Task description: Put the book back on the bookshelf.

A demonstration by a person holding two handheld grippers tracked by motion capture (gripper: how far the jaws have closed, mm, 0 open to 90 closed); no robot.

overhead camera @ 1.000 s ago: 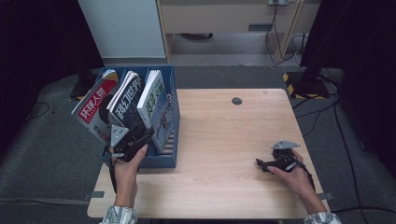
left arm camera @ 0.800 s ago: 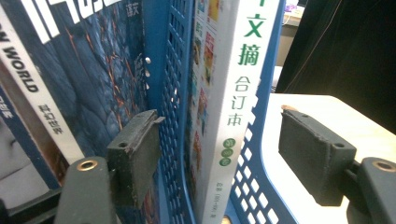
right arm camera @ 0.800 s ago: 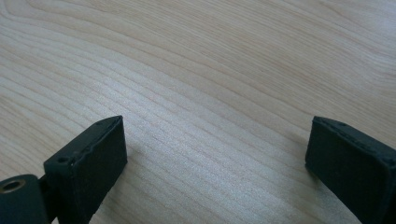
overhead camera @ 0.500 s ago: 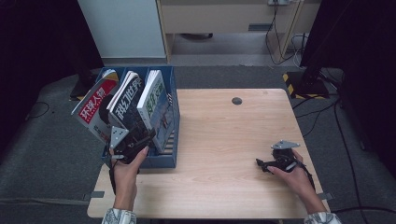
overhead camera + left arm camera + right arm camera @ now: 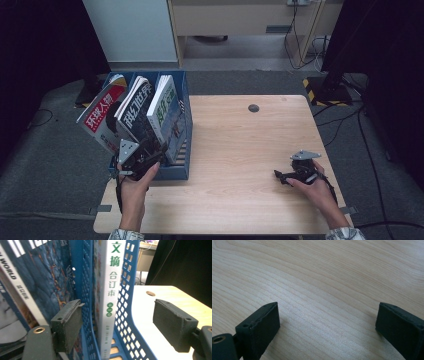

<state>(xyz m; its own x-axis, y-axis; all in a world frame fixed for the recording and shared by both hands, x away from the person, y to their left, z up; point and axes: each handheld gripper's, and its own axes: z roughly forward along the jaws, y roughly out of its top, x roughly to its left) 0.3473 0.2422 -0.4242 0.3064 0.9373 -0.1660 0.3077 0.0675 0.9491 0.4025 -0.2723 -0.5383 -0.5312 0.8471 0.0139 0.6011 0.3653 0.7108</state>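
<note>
Blue file rack [image 5: 177, 167], table's left edge: green-spined book [image 5: 110, 302] stands in its rightmost slot, left gripper [image 5: 117, 327] jaws just opened wide astride it, pads clear; release step, withdrawal likely next; right gripper [image 5: 327, 327] idle, open.

Left gripper [image 5: 117, 326] jaws just opening, wide apart, straddling white book [image 5: 110, 290] and blue rack [image 5: 130, 322] wall; pads clear.

Even overhead light brightens the pale table [image 5: 240, 150], surroundings fall dark, and close-up claw pads blur softly.
</note>
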